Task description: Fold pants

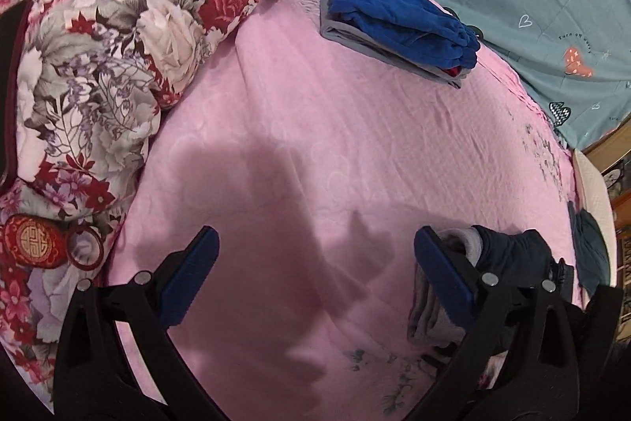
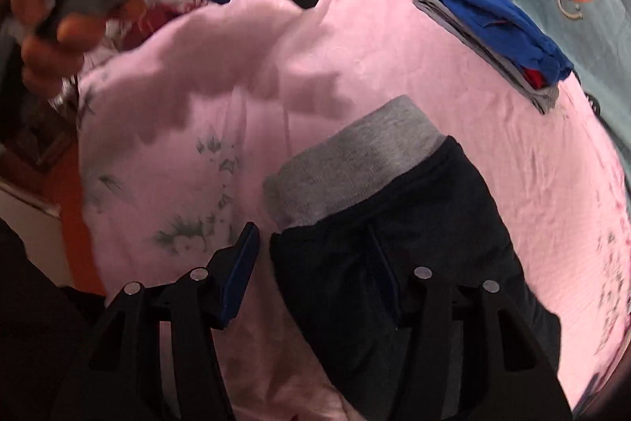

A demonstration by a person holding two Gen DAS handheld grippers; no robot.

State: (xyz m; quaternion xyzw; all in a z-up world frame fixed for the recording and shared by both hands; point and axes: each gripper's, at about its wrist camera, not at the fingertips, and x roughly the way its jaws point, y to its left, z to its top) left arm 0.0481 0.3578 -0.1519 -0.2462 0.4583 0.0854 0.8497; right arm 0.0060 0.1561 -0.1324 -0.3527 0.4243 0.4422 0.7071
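Pink bedsheet (image 1: 295,97) bears stacked blue clothes (image 1: 402,18) beside floral quilt (image 1: 118,26).

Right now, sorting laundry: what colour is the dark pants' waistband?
Grey waistband, clearest in the right wrist view.

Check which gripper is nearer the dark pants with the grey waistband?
Right. The right gripper sits over the dark pants, jaws open astride their edge. The left gripper hangs open over bare pink sheet, pants just beyond one finger.

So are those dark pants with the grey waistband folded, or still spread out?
Folded. The dark pants lie as a compact bundle on the pink sheet, grey waistband on top, no legs stretched out.
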